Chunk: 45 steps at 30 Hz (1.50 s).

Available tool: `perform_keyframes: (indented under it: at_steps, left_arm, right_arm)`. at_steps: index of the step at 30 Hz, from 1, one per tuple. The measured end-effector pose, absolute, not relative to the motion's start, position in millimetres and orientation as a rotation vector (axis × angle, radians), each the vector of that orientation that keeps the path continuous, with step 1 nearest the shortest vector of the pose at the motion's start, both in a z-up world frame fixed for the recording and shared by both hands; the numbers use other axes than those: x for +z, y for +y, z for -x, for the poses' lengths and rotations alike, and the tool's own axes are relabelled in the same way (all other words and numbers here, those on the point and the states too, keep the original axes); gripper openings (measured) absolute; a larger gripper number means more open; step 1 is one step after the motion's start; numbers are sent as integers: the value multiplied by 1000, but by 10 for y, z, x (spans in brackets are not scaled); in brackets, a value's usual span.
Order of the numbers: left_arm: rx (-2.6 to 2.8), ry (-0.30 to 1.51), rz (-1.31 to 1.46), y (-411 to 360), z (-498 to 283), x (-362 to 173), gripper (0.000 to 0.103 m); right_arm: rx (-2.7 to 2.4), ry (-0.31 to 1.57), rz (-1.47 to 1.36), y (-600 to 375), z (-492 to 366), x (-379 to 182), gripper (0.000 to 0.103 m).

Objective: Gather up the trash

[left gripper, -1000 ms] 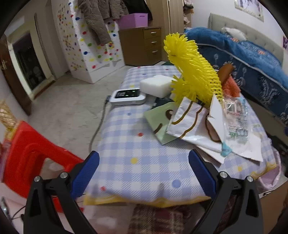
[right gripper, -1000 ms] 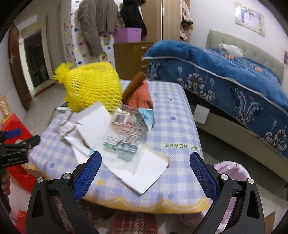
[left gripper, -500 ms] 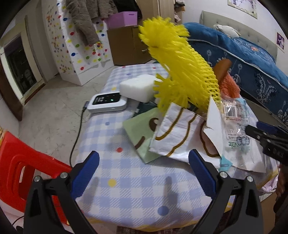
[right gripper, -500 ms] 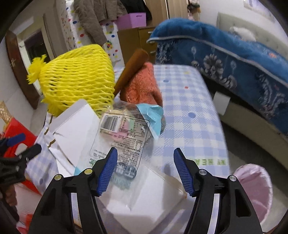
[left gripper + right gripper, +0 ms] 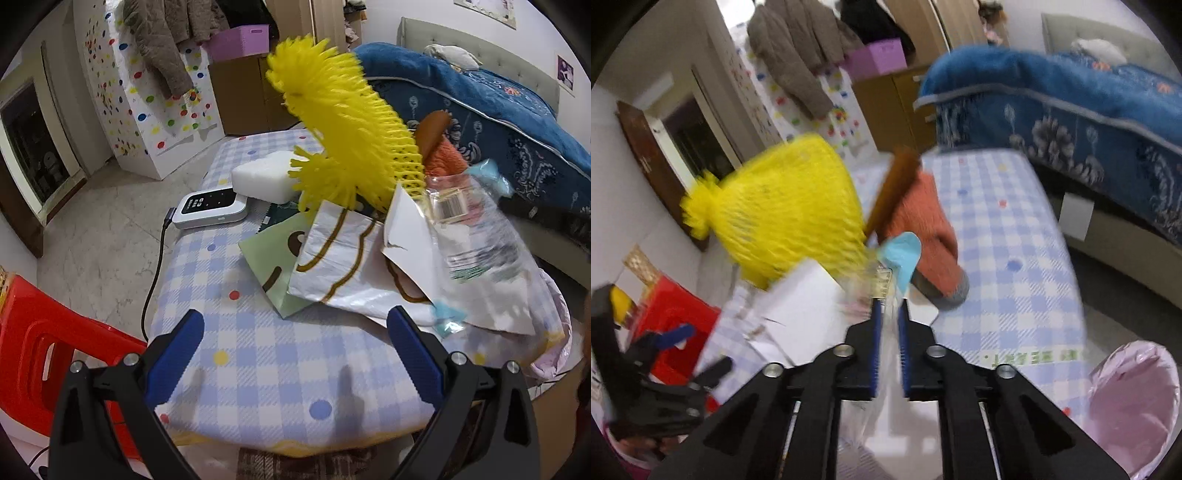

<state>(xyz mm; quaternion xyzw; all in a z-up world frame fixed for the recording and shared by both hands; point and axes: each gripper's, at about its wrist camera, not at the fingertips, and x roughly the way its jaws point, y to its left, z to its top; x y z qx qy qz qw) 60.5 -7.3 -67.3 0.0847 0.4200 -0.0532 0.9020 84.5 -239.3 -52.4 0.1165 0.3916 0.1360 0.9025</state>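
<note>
1. Right claw (image 5: 888,317) is clamped shut on the clear crinkly plastic wrapper with a barcode label (image 5: 476,229), which sticks straight out ahead of its tips, lifted off the pile.
2. Left claw (image 5: 295,347) gapes wide with nothing in it, hovering over the checked-cloth bench (image 5: 258,369).
3. Pink-lined trash bin (image 5: 1134,406) sits low to the right of the right claw, off the bench edge, so I'd guess that hand swings there.
4. Yellow foam net sleeve (image 5: 351,140) and white paper bag with brown trim (image 5: 343,266) lie ahead, nearer the left claw.

Glossy clear plastic on the bag (image 5: 476,236) (crinkled, printed), clamped between ribbed blue pads (image 5: 875,350). Soft yellow foam netting (image 5: 354,147), matt white paper (image 5: 410,236), woven checked tablecloth (image 5: 258,354). Thin shiny pink bin liner (image 5: 1137,402).
</note>
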Motion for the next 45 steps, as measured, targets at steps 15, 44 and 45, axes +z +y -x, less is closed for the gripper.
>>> perform_keyframes:
  at_steps: [15,44,45]
  left_arm:
    - [-268,873,-156,-446,-662,-716,51]
    - [-577,699,28,-920,-139,-8,0]
    - [-586,688,17,-995,-105,13,0]
  right_arm:
    - [80,740,54,-2506,20,-285,0]
    - [-88,651,-110,-3230,670,-51,0]
    - [-113,645,-115,-3306,754,-30,0]
